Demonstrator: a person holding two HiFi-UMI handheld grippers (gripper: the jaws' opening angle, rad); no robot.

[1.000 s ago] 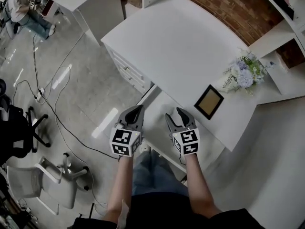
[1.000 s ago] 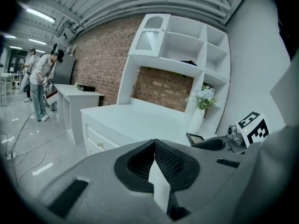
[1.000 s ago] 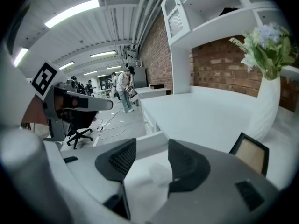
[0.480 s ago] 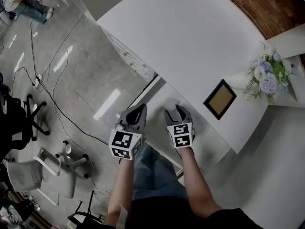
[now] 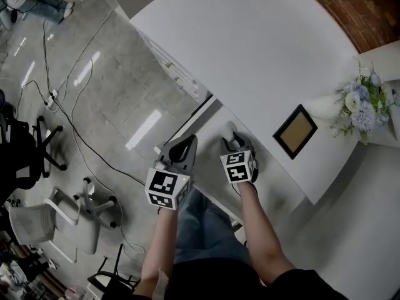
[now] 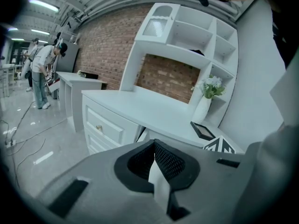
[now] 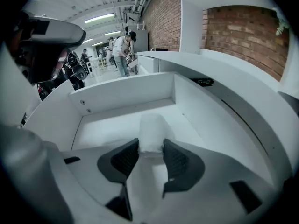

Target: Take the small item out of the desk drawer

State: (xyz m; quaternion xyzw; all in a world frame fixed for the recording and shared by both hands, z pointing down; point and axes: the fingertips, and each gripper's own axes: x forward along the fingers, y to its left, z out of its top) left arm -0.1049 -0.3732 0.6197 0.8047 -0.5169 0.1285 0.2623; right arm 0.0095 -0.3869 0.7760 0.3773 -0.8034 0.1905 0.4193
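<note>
White drawer (image 7: 126, 94) of the desk (image 5: 250, 49) stands open. Inside it the right tongs (image 7: 151, 146) are closing, pads against both sides of the small white item (image 7: 152, 127), which lies on the drawer floor and reaches past the tips. It looks soft, so squeeze gently and lift straight up, clear of the walls. The left tongs (image 6: 154, 143) are closed, empty, outside the drawer.

No word, number, brand or label can be read in any of the views. Only black-and-white square patterns are carried by the marker cube (image 5: 165, 188) of the left gripper (image 5: 189, 140) and by that of the right gripper (image 5: 232, 137), and no letters or digits are formed by them. A plain brownish panel without legible writing is shown in the picture frame (image 5: 295, 130) on the desk (image 5: 250, 55).
</note>
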